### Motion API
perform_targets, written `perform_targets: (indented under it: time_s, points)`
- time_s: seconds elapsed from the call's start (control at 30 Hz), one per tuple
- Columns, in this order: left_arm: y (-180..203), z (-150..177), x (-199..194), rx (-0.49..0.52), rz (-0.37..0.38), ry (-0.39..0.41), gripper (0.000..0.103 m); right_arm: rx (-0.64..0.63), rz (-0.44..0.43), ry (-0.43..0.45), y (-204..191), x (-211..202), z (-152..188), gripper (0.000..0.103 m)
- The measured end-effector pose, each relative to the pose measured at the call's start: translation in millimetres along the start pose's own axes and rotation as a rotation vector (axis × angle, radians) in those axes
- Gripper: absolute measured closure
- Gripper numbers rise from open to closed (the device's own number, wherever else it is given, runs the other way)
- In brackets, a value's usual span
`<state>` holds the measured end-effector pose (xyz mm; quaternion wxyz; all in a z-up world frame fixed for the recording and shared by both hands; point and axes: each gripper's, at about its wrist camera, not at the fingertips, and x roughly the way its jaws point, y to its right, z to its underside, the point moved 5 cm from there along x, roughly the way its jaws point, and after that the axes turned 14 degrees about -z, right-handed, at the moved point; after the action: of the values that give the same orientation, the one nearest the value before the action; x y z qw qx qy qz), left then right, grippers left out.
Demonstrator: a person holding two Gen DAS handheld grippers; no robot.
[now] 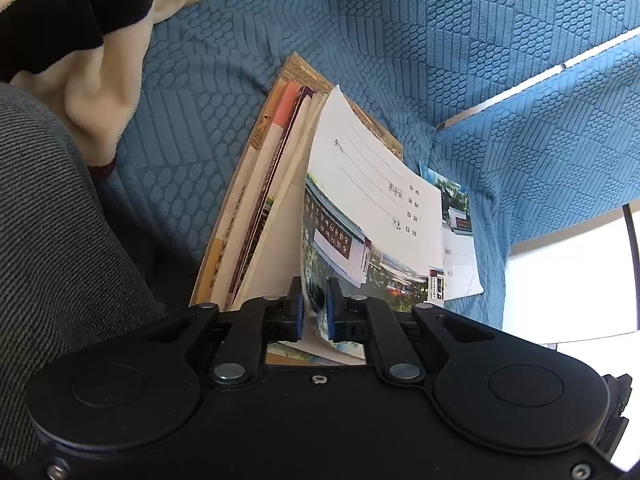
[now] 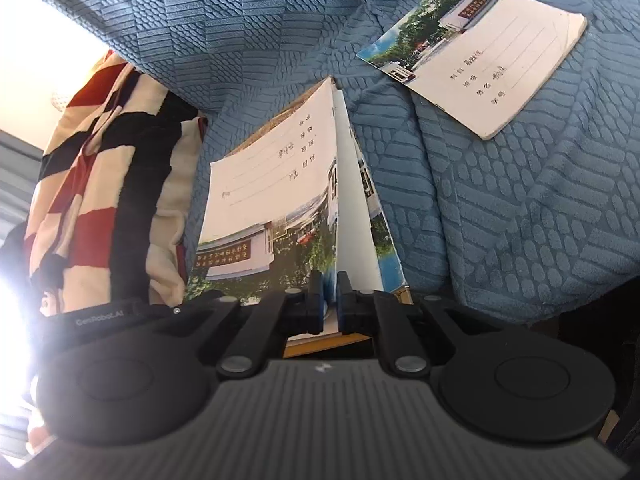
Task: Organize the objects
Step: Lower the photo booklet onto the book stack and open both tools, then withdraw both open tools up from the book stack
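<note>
Both the left gripper [image 1: 314, 305] and right gripper [image 2: 329, 299] have their jaws pinching the near edge of a thin white photo-covered exercise book [image 1: 372, 200], over a stack of books [image 1: 256, 200] on a blue textured sofa [image 1: 400, 20]; its limp cover may slip or tear free.

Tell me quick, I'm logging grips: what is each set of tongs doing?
Left tongs: closed on the notebook cover edge.
Right tongs: closed on the same notebook.
</note>
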<state>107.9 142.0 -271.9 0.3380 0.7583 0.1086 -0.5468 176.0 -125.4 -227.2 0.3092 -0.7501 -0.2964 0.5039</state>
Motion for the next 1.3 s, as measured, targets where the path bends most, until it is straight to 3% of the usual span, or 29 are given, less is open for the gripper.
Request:
perform_targets:
  time_s: [0.07,0.13,0.17,0.2,0.27,0.3,0.33,0.53,0.87,1.03,1.13,1.3]
  points:
    - [0,-1,-1,0.004,-0.013,-0.007,0.086,0.006,0.012,-0.004,1,-1,0,0.092]
    - [2,-2,-3,0.021,-0.037,0.002,0.082,0.027,0.025,-0.014,4,-2,-1,0.086]
    - [2,-3,-5,0.029,-0.046,0.008,0.073,0.037,0.031,-0.017,4,-3,-2,0.084]
    - [3,-3,-8,0.036,-0.055,0.019,0.062,0.039,0.034,-0.02,4,-4,-2,0.078]
    - [3,-4,-15,0.053,-0.083,0.044,0.053,0.029,0.066,-0.023,3,-8,-4,0.061]
    - [4,-4,-19,0.067,-0.094,0.053,0.053,0.023,0.08,-0.023,2,-10,-5,0.053]
    - [5,-5,-23,0.075,-0.1,0.063,0.053,0.018,0.089,-0.023,1,-13,-7,0.052]
    - [13,-9,-50,0.12,-0.138,0.15,0.05,-0.06,0.128,-0.016,-13,-30,-20,0.052]
    - [47,-9,-87,0.223,-0.19,0.288,0.045,-0.264,0.138,0.075,-60,-65,-47,0.052]
    - [66,-7,-106,0.255,-0.171,0.335,0.043,-0.343,0.141,0.123,-79,-84,-54,0.052]
    - [74,-7,-120,0.234,-0.105,0.346,0.042,-0.374,0.161,0.159,-87,-97,-55,0.052]
    - [83,-5,-145,0.226,-0.072,0.396,0.041,-0.436,0.18,0.2,-100,-117,-51,0.053]
